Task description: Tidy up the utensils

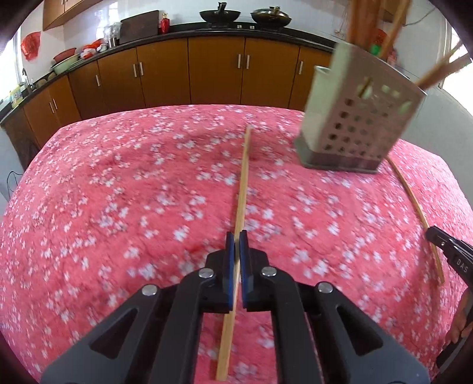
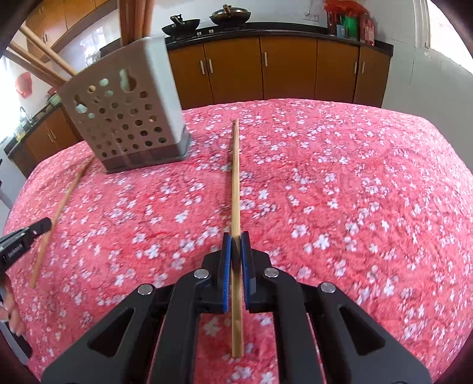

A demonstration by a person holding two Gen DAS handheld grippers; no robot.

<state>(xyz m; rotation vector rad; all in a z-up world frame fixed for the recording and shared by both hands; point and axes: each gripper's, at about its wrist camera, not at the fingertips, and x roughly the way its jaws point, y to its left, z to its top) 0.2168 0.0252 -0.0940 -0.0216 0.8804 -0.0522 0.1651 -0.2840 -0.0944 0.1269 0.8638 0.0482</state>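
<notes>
A round-edged table is being covered by a soft, nubbly pink cloth printed with small white blossoms, and behind it glossy brown cabinet doors are being topped by a dark counter on which two black woks are being kept. On the cloth, a boxy grey plastic utensil holder — perforated with rows of round holes and set on a darker base — is being filled with long wooden chopsticks that are sticking out at its top. The left gripper, a black linkage frame with ribbed blue pads, is being held clenched on a slim, pale bamboo chopstick, which is being pointed forward over the cloth toward the holder's left side. The right gripper is likewise being kept clamped on a second chopstick — straight, square-edged and fine-grained — pointing forward to the right of the holder.
</notes>
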